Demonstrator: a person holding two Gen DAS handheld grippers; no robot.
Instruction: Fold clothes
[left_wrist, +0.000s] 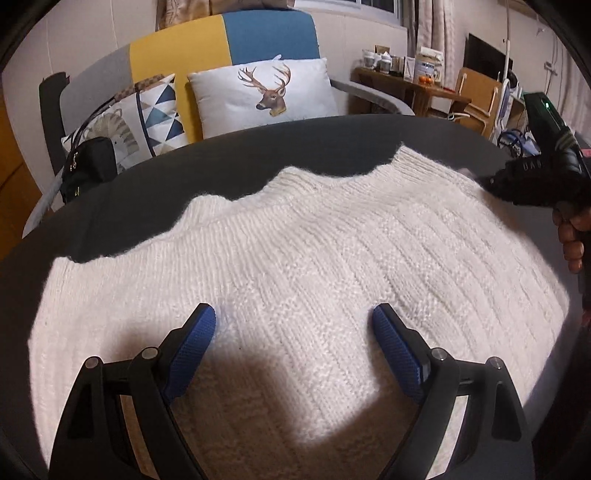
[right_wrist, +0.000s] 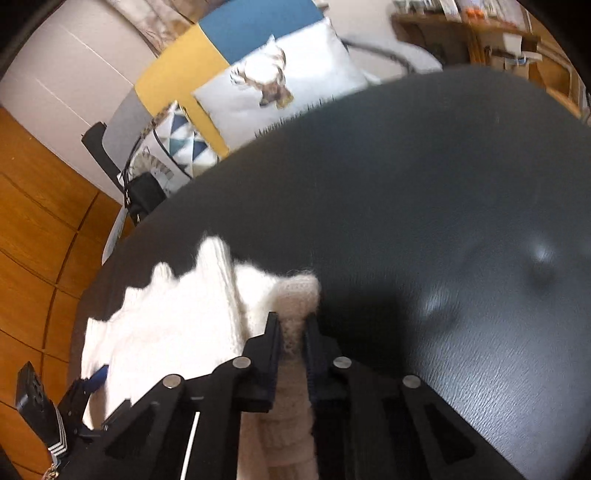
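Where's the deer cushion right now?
The white deer-print cushion leans on the blue-and-yellow sofa back, beyond the dark table, beside the triangle-patterned cushion.

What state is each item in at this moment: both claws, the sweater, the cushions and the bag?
Left claw: open, above the sweater, gripping nothing.
Right claw: shut on a sweater edge.
White knit sweater: spread flat on the dark table.
Deer cushion: propped upright on the sofa.
Black bag: standing beside the patterned cushion.
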